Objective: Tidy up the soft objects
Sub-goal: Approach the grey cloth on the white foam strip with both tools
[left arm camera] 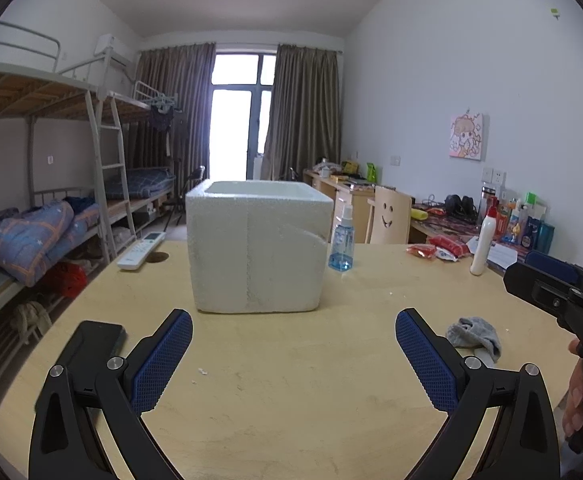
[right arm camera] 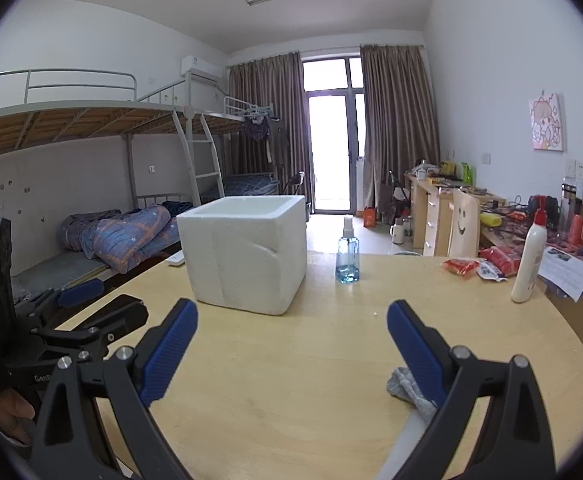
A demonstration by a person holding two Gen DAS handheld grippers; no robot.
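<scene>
Here the left gripper [left arm camera: 294, 354] stands wide open and holds nothing, above the table [left arm camera: 291, 400]. The right gripper [right arm camera: 292, 354] is likewise spread wide and empty. A grey sock [left arm camera: 474, 336] lies on the table just beside the right gripper's right finger. The foam box [left arm camera: 257, 246] stands upright farther back, a spray bottle [left arm camera: 342, 242] beside it.

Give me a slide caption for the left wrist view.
Open left gripper faces a white foam box, a crumpled grey sock lying on the wooden table.
</scene>
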